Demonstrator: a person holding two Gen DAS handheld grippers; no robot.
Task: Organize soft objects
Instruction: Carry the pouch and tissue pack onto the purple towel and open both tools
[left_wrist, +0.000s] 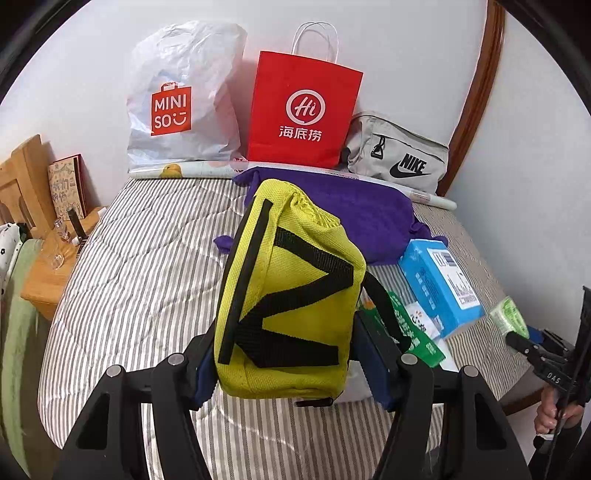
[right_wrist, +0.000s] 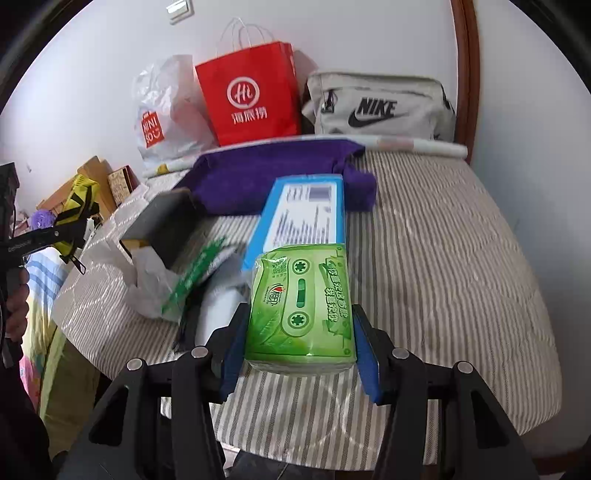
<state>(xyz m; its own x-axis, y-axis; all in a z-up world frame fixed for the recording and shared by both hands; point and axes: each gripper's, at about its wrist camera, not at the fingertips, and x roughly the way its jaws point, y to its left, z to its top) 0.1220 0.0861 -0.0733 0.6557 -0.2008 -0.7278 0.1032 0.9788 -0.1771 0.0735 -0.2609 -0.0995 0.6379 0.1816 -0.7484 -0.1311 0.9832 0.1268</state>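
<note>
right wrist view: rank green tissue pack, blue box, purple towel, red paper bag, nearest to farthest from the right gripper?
1. green tissue pack: clamped in the right gripper.
2. blue box: just beyond the pack, on the bed.
3. purple towel: mid-bed, behind the box.
4. red paper bag: upright against the wall.

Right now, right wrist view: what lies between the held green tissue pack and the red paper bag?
The blue box directly behind the green tissue pack, then the purple cloth, then the red paper bag. Right wrist view.
</note>
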